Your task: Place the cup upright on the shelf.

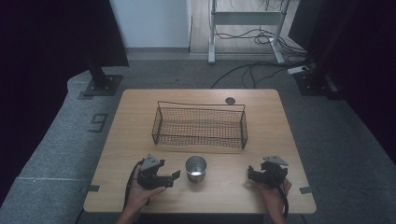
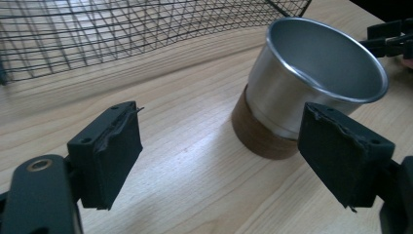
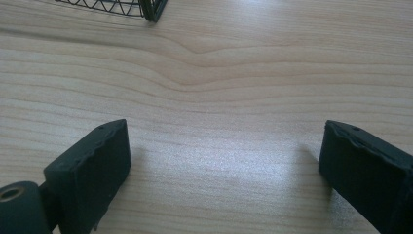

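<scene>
A wooden table (image 1: 140,140) seen from above, with a person's two hands at its near edge, each holding a two-jaw gripper. A metal cup (image 1: 195,169) with a dark wooden base stands upright between them, near the front edge, empty. Behind it sits a black wire mesh basket (image 1: 200,127), also empty, well apart from the cup.

The left gripper (image 1: 169,179) rests just beside the cup, its jaws spread wide and holding nothing. In the left gripper view the cup (image 2: 311,83) sits ahead and off to the right, close to the right-hand jaw but not between the two. The right gripper (image 1: 252,175) lies farther off on the cup's other side, jaws likewise spread and empty over bare wood (image 3: 204,97), with a corner of the basket (image 3: 146,7) at the top edge.

Likely risks: because the cup is off-centre to the left gripper, a straight advance could let the near jaw strike the wall and push or tip the cup. The smooth, flared metal wall may slip upward out of a closing grip. If carried to the basket, the cup's base could catch on the wire rim.
</scene>
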Tool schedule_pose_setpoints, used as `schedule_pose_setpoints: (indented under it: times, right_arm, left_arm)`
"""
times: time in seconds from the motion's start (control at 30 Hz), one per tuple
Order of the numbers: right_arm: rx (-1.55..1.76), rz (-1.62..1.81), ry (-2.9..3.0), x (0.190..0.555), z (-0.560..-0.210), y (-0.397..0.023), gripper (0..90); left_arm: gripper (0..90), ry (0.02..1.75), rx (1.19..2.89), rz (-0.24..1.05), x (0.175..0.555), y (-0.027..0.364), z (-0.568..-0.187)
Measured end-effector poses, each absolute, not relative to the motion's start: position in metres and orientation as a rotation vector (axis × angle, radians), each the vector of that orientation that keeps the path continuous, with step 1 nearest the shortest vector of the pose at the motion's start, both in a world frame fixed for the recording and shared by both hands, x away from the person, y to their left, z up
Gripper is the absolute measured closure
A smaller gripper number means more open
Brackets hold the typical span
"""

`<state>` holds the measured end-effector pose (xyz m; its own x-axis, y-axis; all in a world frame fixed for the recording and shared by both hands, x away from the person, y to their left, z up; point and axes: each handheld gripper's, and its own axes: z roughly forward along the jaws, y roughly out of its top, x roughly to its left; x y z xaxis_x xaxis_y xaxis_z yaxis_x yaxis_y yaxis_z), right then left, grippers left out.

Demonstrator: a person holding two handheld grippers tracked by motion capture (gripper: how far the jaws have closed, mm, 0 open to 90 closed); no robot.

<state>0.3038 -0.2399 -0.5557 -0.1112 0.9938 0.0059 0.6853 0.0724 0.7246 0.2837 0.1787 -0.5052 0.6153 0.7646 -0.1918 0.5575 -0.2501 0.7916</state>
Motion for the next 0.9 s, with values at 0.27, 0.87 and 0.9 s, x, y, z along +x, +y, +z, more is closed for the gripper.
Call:
schedule_pose_setpoints:
  times: [0.27, 0.87, 0.9]
  right_arm:
    - [1.658, 0.803, 1.854, 0.304, -0.556, -0.240, 5.6]
    - [1.656, 0.807, 1.853, 0.303, -0.556, -0.240, 6.6]
    - [1.655, 0.807, 1.854, 0.303, -0.556, -0.240, 6.7]
  left_arm:
    - [15.1, 1.006, 1.947, 0.284, 0.279, 0.168, -0.504]
    - [9.8, 0.953, 1.983, 0.230, 0.273, 0.143, -0.504]
    - [9.4, 0.951, 1.986, 0.226, 0.272, 0.141, -0.504]
